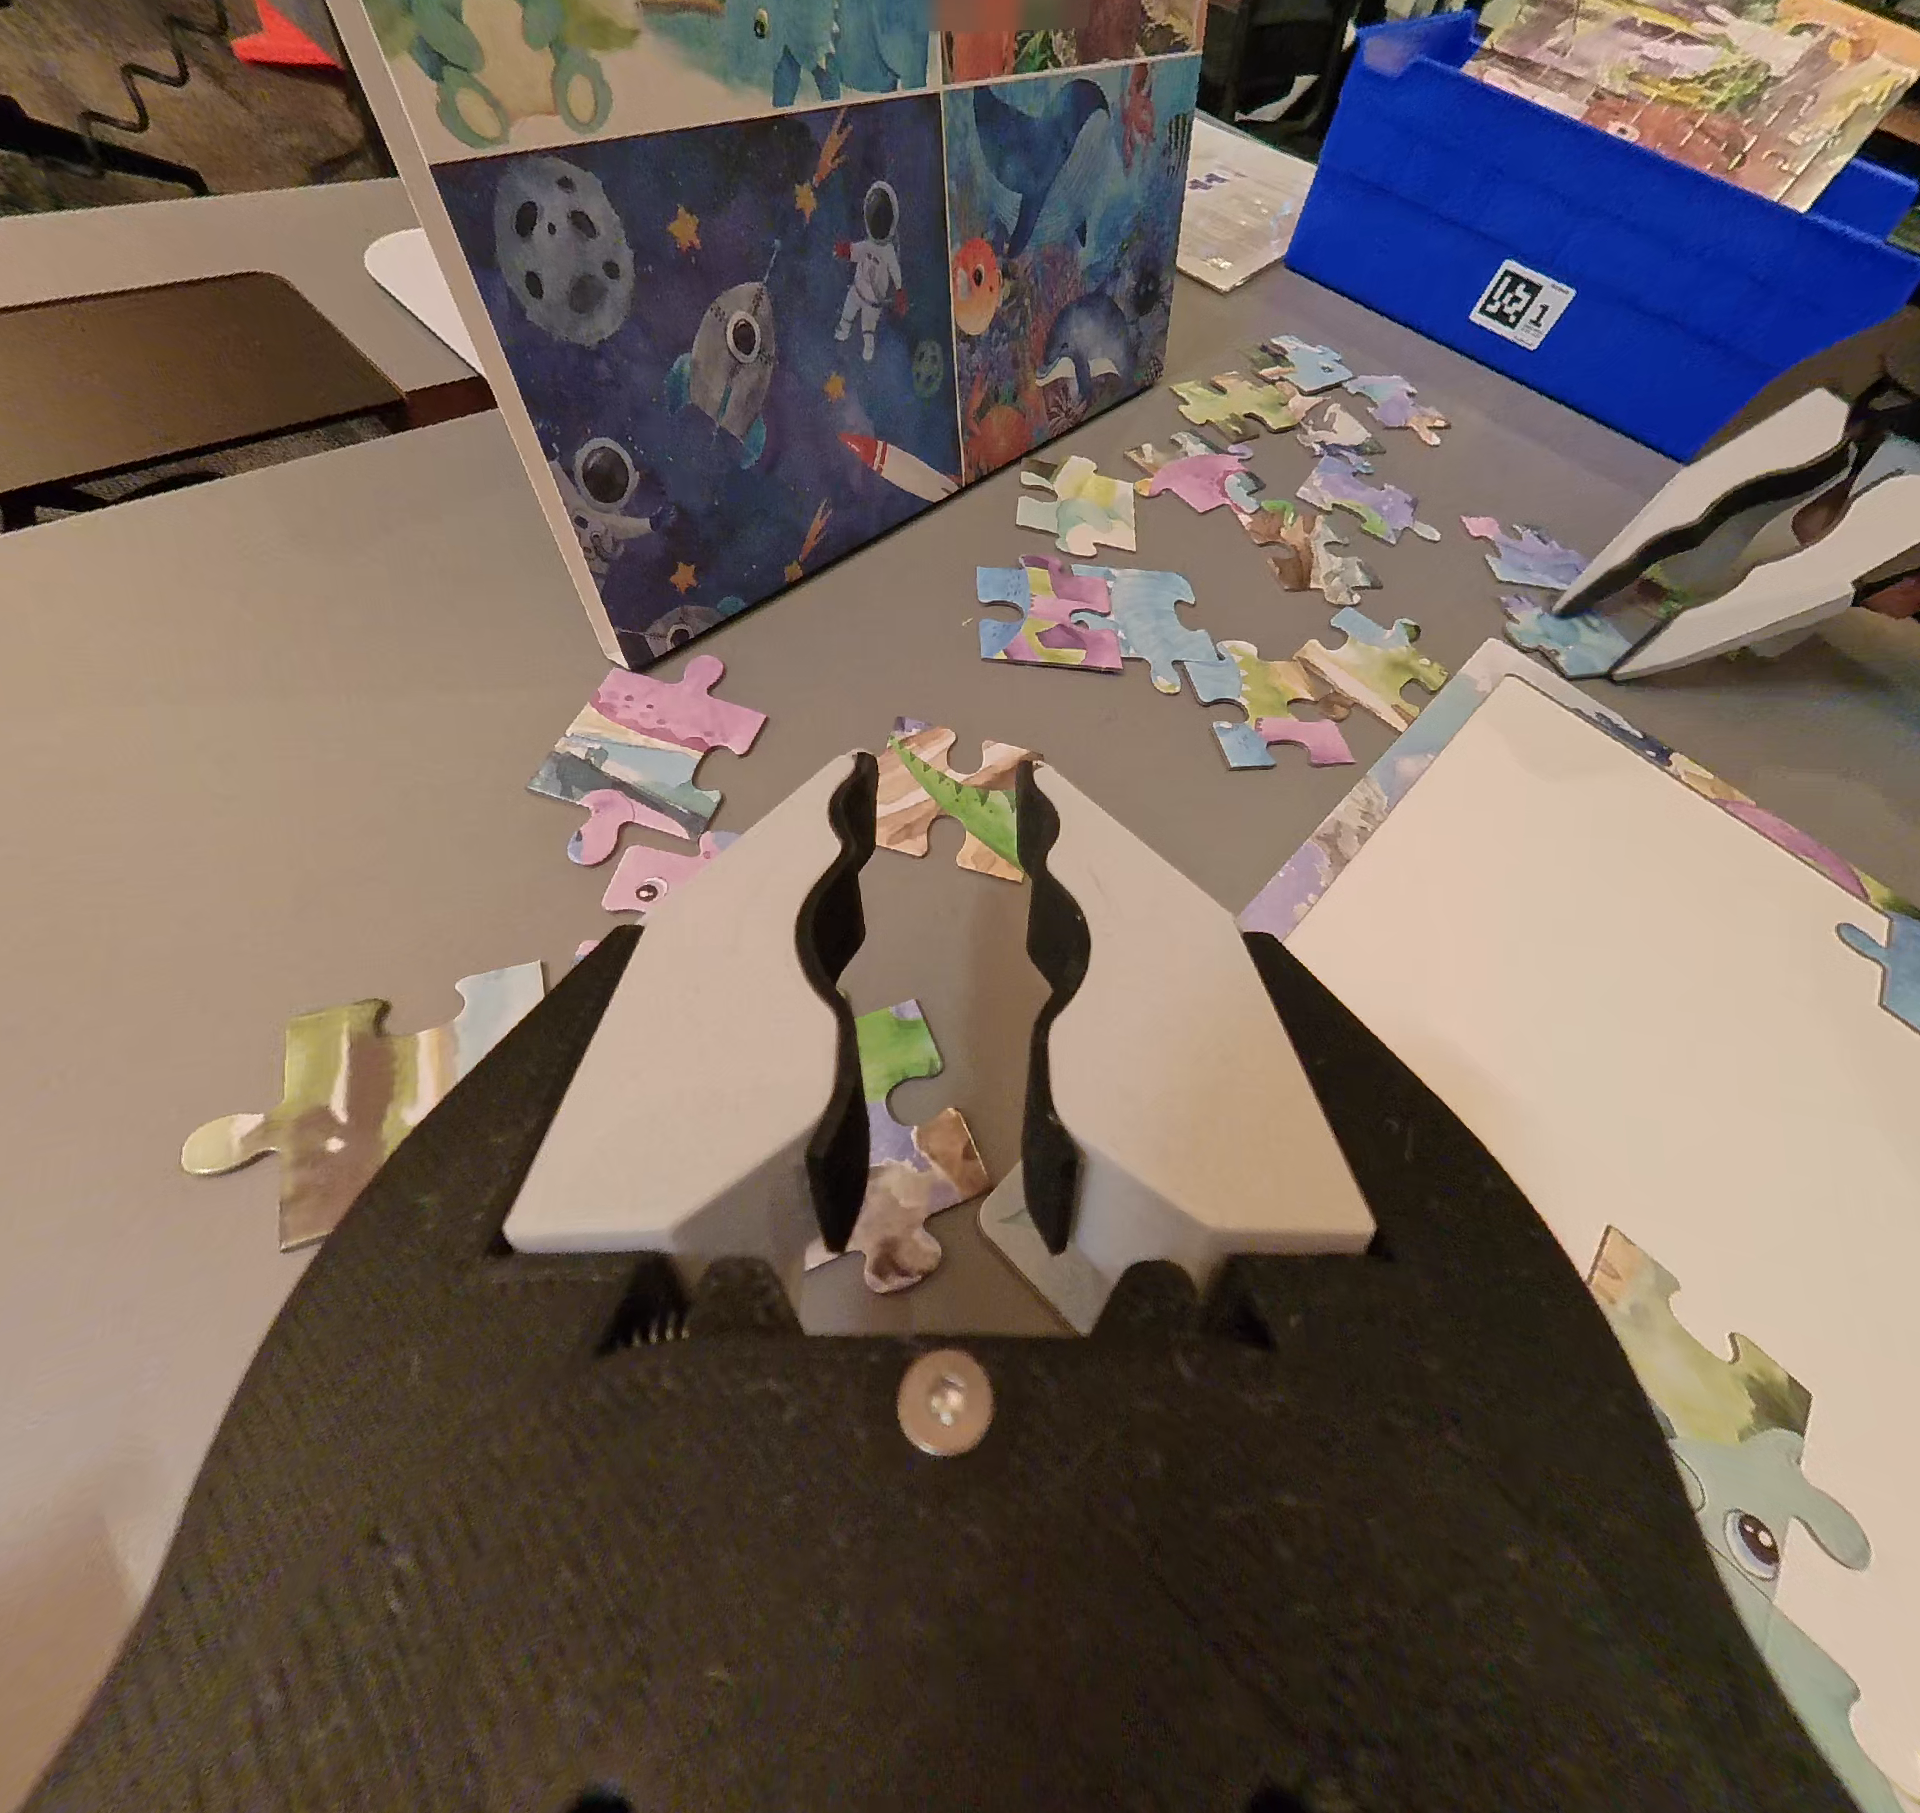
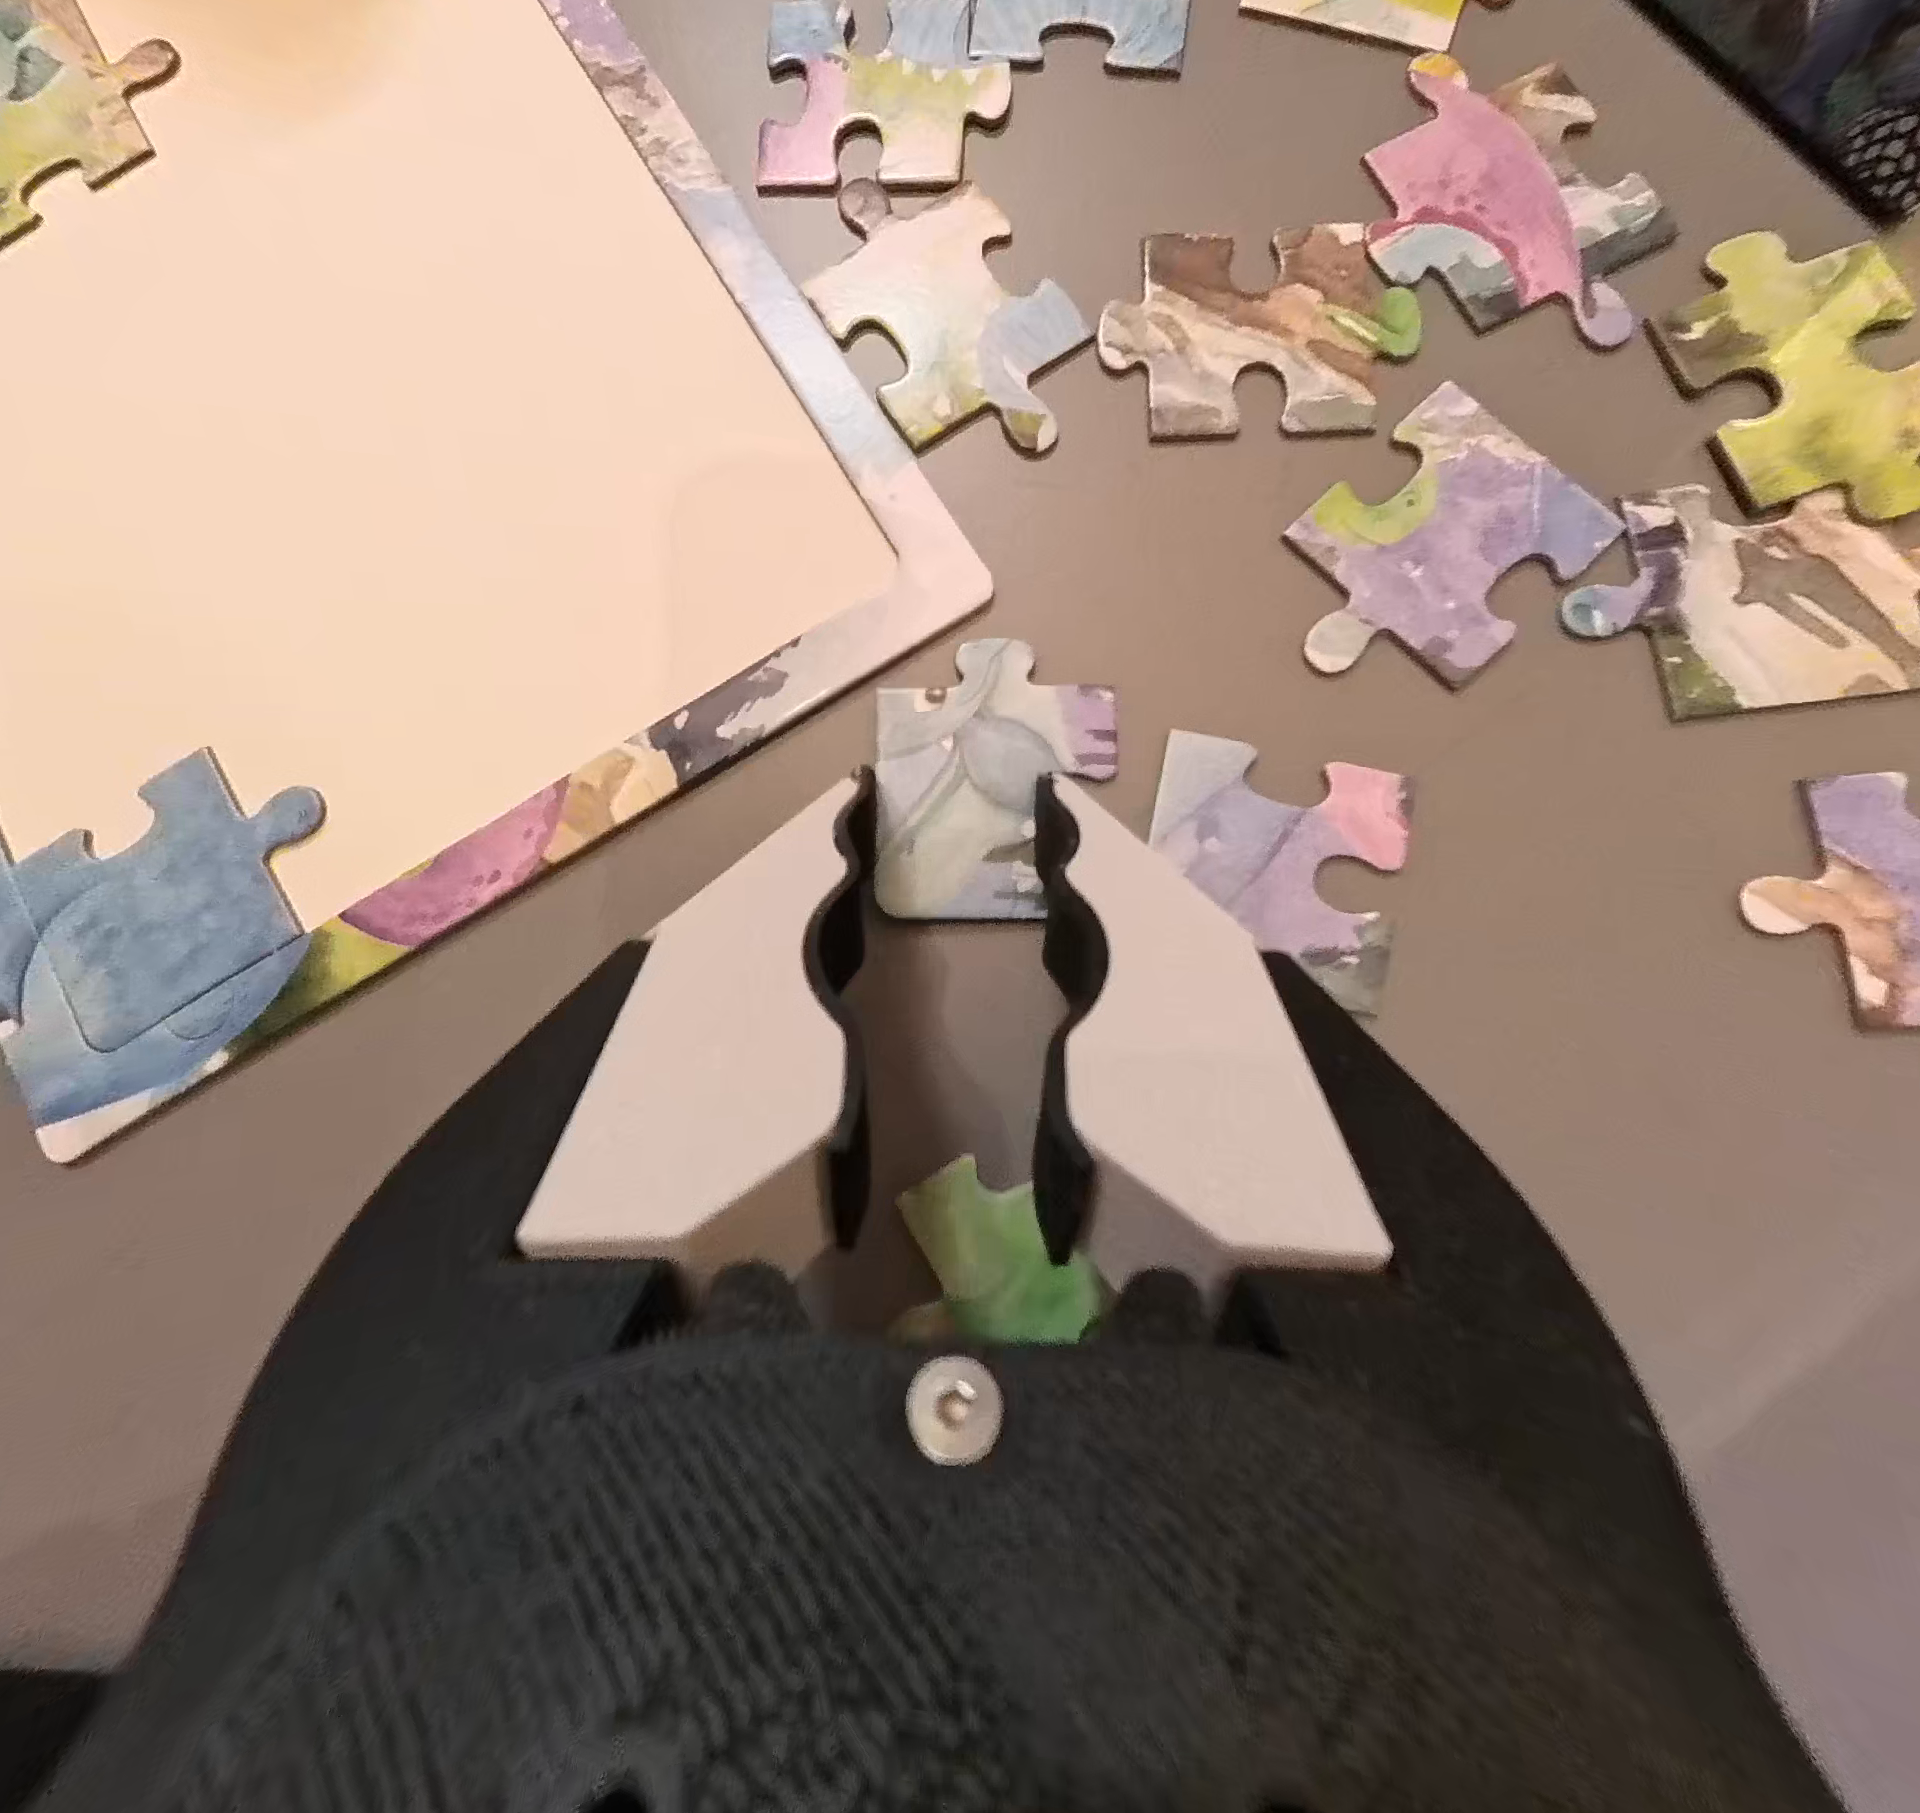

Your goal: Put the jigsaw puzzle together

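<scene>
Left wrist view first. I am holding the left gripper point(image 1: 945, 776) over the grey desk point(image 1: 260, 724), and its fingers point(image 1: 717, 1015) are standing apart with nothing between them. Just past the tips a piece with a green spiky shape point(image 1: 951, 807) is lying flat, straight ahead of the gap. A second piece, green and lilac point(image 1: 899, 1129), is lying under the fingers, close to their base. The puzzle tray point(image 1: 1558, 932) with its white inside is lying to the right of this gripper, and only a few pieces are sitting in it, so I am judging that the task is at an early stage. Behind, the puzzle box point(image 1: 748, 309) is standing upright, and a blue bin point(image 1: 1538, 194) is farther off to the right. The right gripper point(image 1: 1590, 636) is showing at the right edge, low over the loose pieces beside the far corner of the tray.

Right wrist view next. The right gripper point(image 2: 951, 792) is also pointing down at the desk, fingers apart and empty. A pale blue-grey piece point(image 2: 987, 787) is lying directly ahead, its near edge reaching in between the tips, its knob pointing away from me. The tray corner point(image 2: 935, 558) is lying to the left of it. I am thinking this arm is nearer to a grasp: the piece is flat, so the fingers must be coming down around its two side edges.
</scene>
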